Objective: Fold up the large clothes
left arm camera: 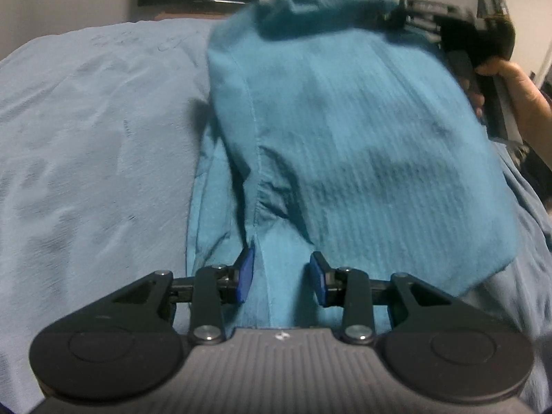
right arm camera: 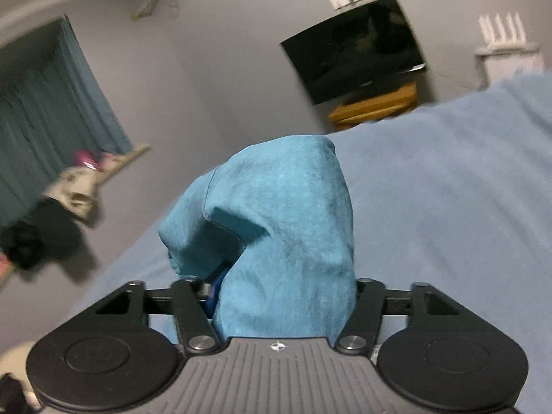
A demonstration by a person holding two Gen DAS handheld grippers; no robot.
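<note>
From the left wrist camera, the left gripper [left arm camera: 282,277] reaches over a bed, its 2 blue pads [left arm camera: 246,273] set a moderate gap apart with a seamed fold of the teal garment [left arm camera: 345,145] running between them; the left pad lies against the cloth at the seam, while the right pad seems to meet the fabric too, so the jaws appear clamped on this bunched edge, though blur keeps the contact from being certain. The garment is ribbed and billows up from the pale blue bedsheet [left arm camera: 86,131], stretched toward the upper right, where the right gripper [left arm camera: 396,17] has its far end and a person's hand [left arm camera: 507,79] grips the dark handle. A dark screen hangs on the wall behind. From the right wrist camera, the right gripper [right arm camera: 286,289] is tilted, and a thick bundle of the same teal garment [right arm camera: 276,214] stands up between its fingers, filling the space. Its jaws stand fairly wide; one blue pad [right arm camera: 215,293] peeks out at the left, pressed to the cloth, while the other is hidden behind the fabric. Beyond lie the blue bedsheet [right arm camera: 448,207], a wall-mounted television [right arm camera: 355,48], a teal curtain [right arm camera: 51,103] and a blurred pile of things [right arm camera: 51,220] by the wall.
</note>
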